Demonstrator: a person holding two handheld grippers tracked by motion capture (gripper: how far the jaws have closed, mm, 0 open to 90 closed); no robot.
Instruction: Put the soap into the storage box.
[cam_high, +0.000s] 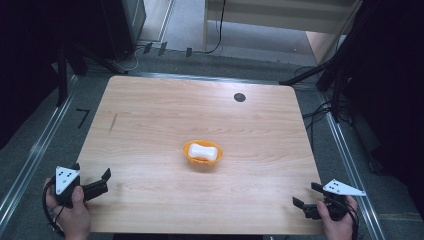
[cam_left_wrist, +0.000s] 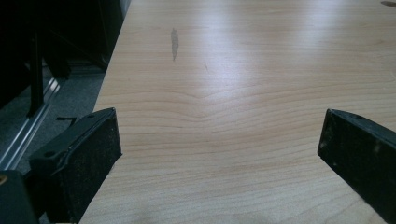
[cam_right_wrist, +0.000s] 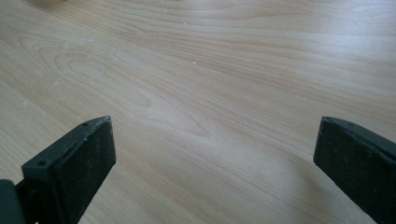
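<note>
**Two grippers wide apart at the near corners, bowl alone at the centre**

At the middle of the pale, square wooden table (cam_high: 150, 115) we see a small orange plastic bowl (cam_high: 202, 152) holding a white, rounded, bone-shaped lump (cam_high: 204, 150); from this height we cannot tell what the lump is made of, perhaps soap or foam. The bowl stands well apart from both grippers.

At the near left corner we find the left gripper (cam_high: 100, 182), held in the person's left hand (cam_high: 76, 215), with its grey three-cornered plate on top. Its black jaws are spread wide with nothing between them; in the left gripper view we look along them over bare wood grain, with a dark smudge (cam_left_wrist: 174, 43) on the boards farther off.

At the near right corner the right gripper (cam_high: 306, 196) sits in the person's right hand (cam_high: 337, 222), its jaws likewise released and parted, bare tabletop between them in the right gripper view.

Near the far edge we note a small dark round grommet (cam_high: 239, 97) set in the tabletop.
</note>
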